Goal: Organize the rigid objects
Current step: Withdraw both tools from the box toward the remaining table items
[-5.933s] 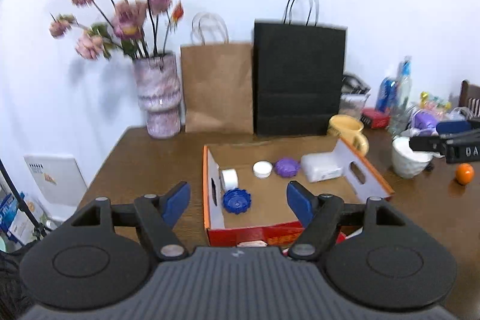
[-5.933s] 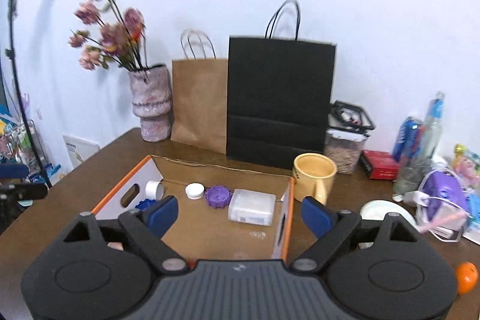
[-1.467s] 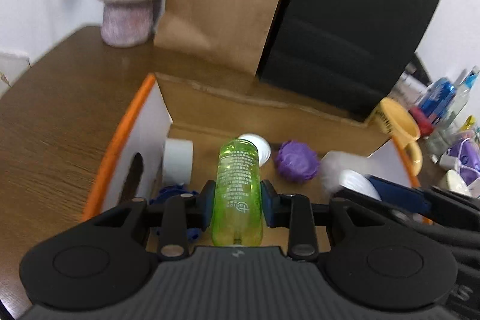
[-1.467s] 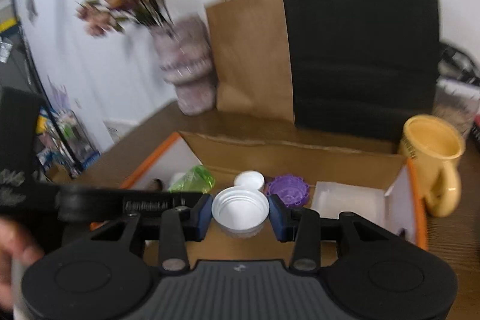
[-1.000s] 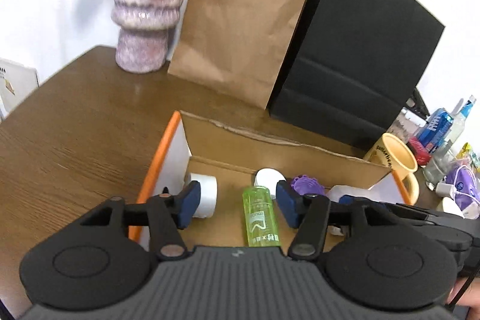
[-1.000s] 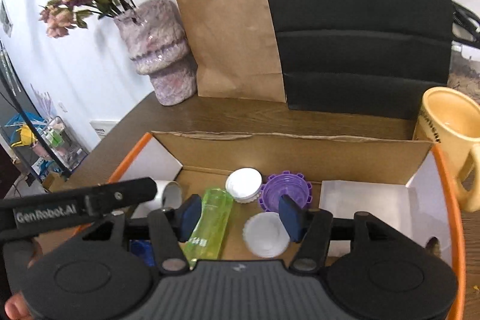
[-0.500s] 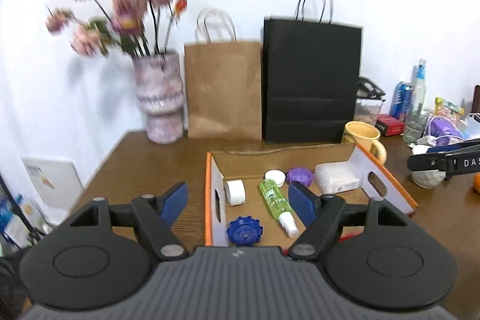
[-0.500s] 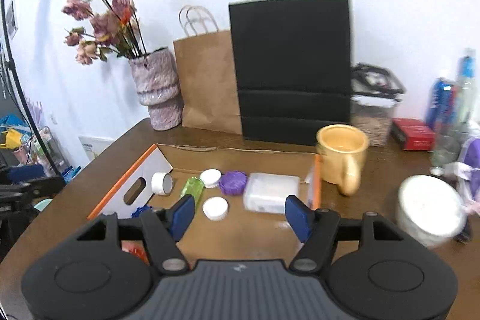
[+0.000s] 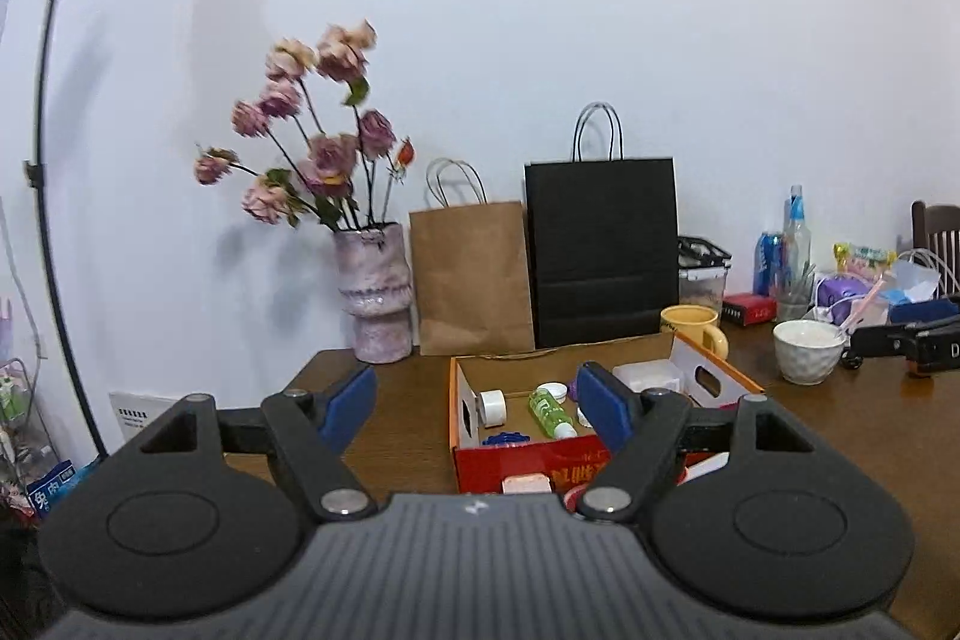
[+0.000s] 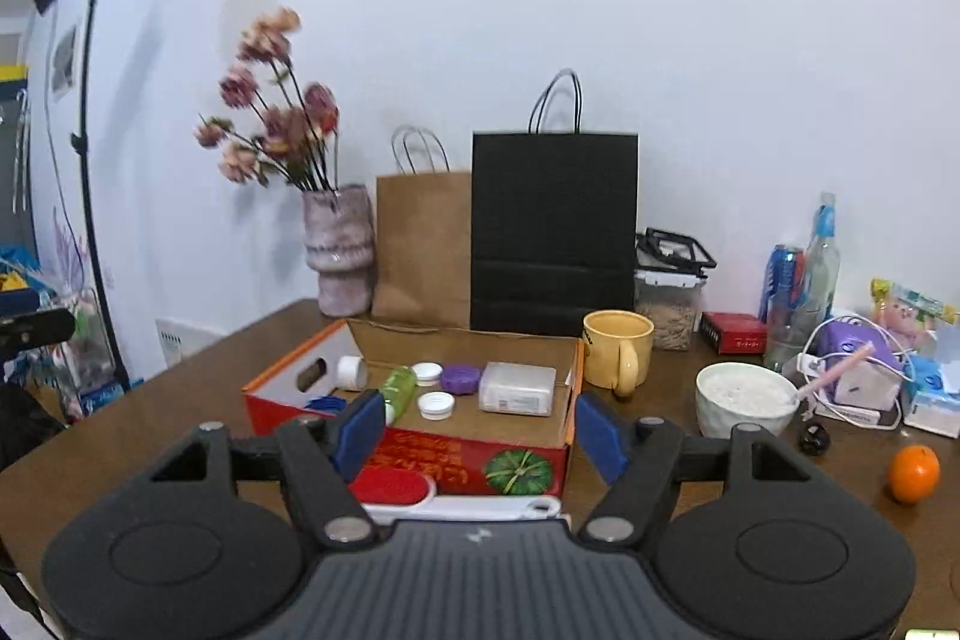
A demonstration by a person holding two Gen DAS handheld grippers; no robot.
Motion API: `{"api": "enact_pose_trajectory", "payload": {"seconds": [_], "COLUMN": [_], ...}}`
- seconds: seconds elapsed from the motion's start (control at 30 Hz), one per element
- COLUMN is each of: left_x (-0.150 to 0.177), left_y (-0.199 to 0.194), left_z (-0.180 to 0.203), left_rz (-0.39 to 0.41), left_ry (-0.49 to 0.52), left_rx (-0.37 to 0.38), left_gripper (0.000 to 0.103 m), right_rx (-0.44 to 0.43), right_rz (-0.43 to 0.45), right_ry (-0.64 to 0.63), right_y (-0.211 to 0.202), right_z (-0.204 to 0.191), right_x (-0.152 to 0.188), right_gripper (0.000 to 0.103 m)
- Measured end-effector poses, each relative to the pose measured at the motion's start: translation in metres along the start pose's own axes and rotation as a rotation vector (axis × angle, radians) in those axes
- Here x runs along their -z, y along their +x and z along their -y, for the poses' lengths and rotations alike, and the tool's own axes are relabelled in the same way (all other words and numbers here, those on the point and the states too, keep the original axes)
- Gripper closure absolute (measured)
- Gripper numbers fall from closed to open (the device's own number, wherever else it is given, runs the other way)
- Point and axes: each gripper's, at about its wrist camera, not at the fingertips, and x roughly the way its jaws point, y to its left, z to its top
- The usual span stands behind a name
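With both the left gripper [image 9: 477,403] and right gripper [image 10: 480,430] spread wide and empty, the risk was jaws clipping the cardboard box [image 10: 420,451] wall, jostling the green bottle [image 10: 399,387] lying at its 9 o'clock side on the desk [image 10: 672,460].

In the left wrist view the cardboard box [image 9: 708,382] is partly covered by the left gripper's blue pad, which hides the purple lid and part of the clear case inside it; a pink block [image 9: 527,484] and a red thing before the box are cut off by the gripper body; in the right wrist view the blue lid [image 10: 324,403] shows only as a sliver behind the box wall; the white-handled brush [image 10: 456,505] before the box is half hidden.
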Motion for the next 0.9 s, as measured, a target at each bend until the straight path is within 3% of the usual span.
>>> {"api": "enact_pose_trajectory", "payload": {"seconds": [0.2, 0.43, 0.63, 0.9], "left_x": [0.037, 0.076, 0.085, 0.097], "left_y": [-0.067, -0.118, -0.114, -0.081], "left_z": [0.0, 0.004, 0.007, 0.012], "left_rz": [0.023, -0.021, -0.044, -0.124], "left_ry": [-0.054, -0.045, -0.028, -0.037], "left_rx": [-0.003, -0.006, 0.002, -0.004], "left_gripper": [0.025, 0.021, 0.021, 0.021], "right_rx": [-0.023, -0.068, -0.06, -0.021], "right_rz": [0.05, 0.09, 0.05, -0.007], "right_ry": [-0.002, -0.046, -0.056, -0.042], "right_y": [-0.066, -0.127, -0.137, -0.103], "right_z": [-0.029, -0.064, -0.072, -0.052], "right_x": [0.051, 0.108, 0.13, 0.135], "right_gripper": [0.026, 0.019, 0.017, 0.017]}}
